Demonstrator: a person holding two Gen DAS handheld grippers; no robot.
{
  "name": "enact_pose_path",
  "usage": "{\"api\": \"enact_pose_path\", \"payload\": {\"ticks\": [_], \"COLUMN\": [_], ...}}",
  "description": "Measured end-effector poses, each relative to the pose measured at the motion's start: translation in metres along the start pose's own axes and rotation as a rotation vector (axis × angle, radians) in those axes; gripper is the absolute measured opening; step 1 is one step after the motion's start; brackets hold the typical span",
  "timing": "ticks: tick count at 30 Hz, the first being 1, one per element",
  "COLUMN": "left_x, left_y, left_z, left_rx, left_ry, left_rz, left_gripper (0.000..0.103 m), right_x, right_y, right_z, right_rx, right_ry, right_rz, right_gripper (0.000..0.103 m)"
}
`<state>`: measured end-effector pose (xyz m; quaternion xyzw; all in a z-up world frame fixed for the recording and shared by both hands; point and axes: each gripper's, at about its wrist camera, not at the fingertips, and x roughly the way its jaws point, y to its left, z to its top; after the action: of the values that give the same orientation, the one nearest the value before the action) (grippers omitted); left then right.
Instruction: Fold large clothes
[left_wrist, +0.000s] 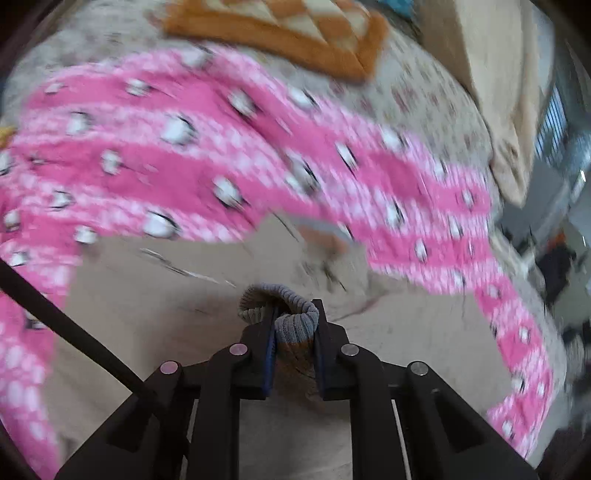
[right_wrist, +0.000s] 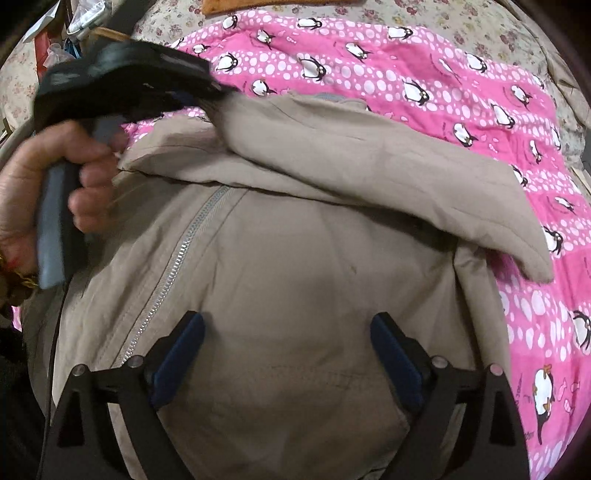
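A: Item one, the jacket (right_wrist: 295, 258)?

B: Tan, zip at ten o'clock, lying on the pink penguin blanket (right_wrist: 480, 92). One sleeve (right_wrist: 369, 158) is laid across the chest.

A: Tongs?

B: Left gripper (left_wrist: 295, 325) clamped on the ribbed cuff (left_wrist: 295, 317); right gripper (right_wrist: 288, 350) spread apart over the body, holding nothing.

A: Handling note?

B: Best to carry the cuff low and flat, the free tongs pinning the body so the crease holds.

A: Surroundings?

B: Floral bedsheet (right_wrist: 480, 22) beneath; orange mat (left_wrist: 280, 33) at twelve o'clock.
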<state>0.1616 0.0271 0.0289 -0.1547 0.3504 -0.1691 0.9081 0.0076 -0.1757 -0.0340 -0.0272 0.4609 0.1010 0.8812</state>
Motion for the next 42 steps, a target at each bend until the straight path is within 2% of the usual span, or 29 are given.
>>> {"api": "enact_pose_path", "payload": {"ticks": [4, 7, 10, 13, 15, 16, 18, 19, 21, 23, 24, 25, 26, 27, 28, 29, 31, 33, 34, 35, 36, 37, 40, 42], "left_x": [-0.04, -0.06, -0.059, -0.04, -0.033, -0.035, -0.046, -0.055, -0.076, -0.09, -0.098, -0.101, -0.1, -0.099, -0.096, -0.088, -0.068, -0.042, -0.025, -0.011, 0.001, 0.004, -0.006, -0.02], "left_y": [0.045, 0.078, 0.1, 0.105, 0.109, 0.114, 0.124, 0.128, 0.134, 0.132, 0.125, 0.118, 0.103, 0.088, 0.077, 0.06, 0.046, 0.048, 0.057, 0.069, 0.081, 0.088, 0.09, 0.085], "left_z": [0.01, 0.012, 0.005, -0.005, -0.008, -0.008, -0.007, -0.006, -0.005, -0.002, 0.0, 0.001, 0.002, 0.002, 0.0, -0.004, -0.009, -0.012, -0.016, -0.021, -0.027, -0.029, -0.023, -0.018], "left_rx": [-0.108, -0.173, -0.211, -0.166, -0.156, -0.176, -0.243, -0.27, -0.304, -0.3, -0.266, -0.233, -0.159, -0.091, -0.041, 0.036, 0.113, 0.121, 0.098, 0.057, 0.008, -0.025, -0.067, -0.085], "left_ry": [-0.114, -0.15, -0.089, 0.007, 0.054, 0.058, 0.039, 0.016, -0.058, -0.134, -0.18, -0.194, -0.2, -0.197, -0.19, -0.168, -0.103, -0.008, 0.066, 0.138, 0.21, 0.227, 0.192, 0.132], "left_rz": [0.088, 0.146, 0.155, 0.202, 0.234, 0.243, 0.224, 0.227, 0.269, 0.316, 0.317, 0.302, 0.265, 0.239, 0.226, 0.216, 0.244, 0.313, 0.36, 0.394, 0.387, 0.365, 0.348, 0.344], "left_gripper": [0.0, 0.0, 0.0, 0.0, 0.003, 0.009, 0.014, 0.014, 0.014, 0.014, 0.014, 0.014, 0.014, 0.012, 0.007, 0.004, 0.0, 0.0, 0.0, 0.0, 0.0, 0.001, 0.001, 0.001], "right_x": [0.0, 0.0, 0.001, 0.001, 0.0, -0.002, -0.011, -0.019, -0.041, -0.065, -0.075, -0.079, -0.08, -0.079, -0.074, -0.071, -0.062, -0.047, -0.029, -0.004, 0.018, 0.034, 0.019, 0.001], "right_y": [-0.001, 0.0, 0.001, 0.003, 0.003, 0.002, -0.003, -0.009, -0.025, -0.051, -0.072, -0.087, -0.103, -0.111, -0.117, -0.117, -0.109, -0.097, -0.096, -0.1, -0.108, -0.118, -0.124, -0.122], "right_z": [0.0, 0.0, 0.0, 0.0, 0.001, 0.002, 0.005, 0.007, 0.013, 0.021, 0.026, 0.029, 0.033, 0.036, 0.043, 0.049, 0.063, 0.073, 0.078, 0.079, 0.075, 0.071, 0.083, 0.092], "right_rx": [-0.001, 0.001, 0.003, 0.006, 0.008, 0.005, 0.017, 0.035, 0.079, 0.146, 0.212, 0.267, 0.32, 0.341, 0.344, 0.328, 0.258, 0.174, 0.141, 0.144, 0.183, 0.235, 0.296, 0.29], "right_ry": [0.0, 0.003, 0.005, 0.006, 0.011, 0.02, 0.02, -0.004, -0.096, -0.219, -0.274, -0.301, -0.316, -0.316, -0.314, -0.328, -0.348, -0.341, -0.287, -0.197, -0.103, -0.035, -0.058, -0.154], "right_rz": [-0.002, -0.006, -0.011, -0.019, -0.014, 0.0, 0.042, 0.076, 0.109, 0.038, -0.035, -0.078, -0.11, -0.133, -0.174, -0.177, -0.136, -0.128, -0.111, -0.12, -0.127, -0.086, -0.077, -0.124], "right_gripper": [0.094, 0.095, 0.095, 0.095, 0.095, 0.095, 0.088, 0.079, 0.075, 0.075, 0.075, 0.068, 0.05, 0.038, 0.019, 0.011, 0.01, 0.009, 0.009, 0.009, 0.009, 0.005, 0.002, 0.002]}}
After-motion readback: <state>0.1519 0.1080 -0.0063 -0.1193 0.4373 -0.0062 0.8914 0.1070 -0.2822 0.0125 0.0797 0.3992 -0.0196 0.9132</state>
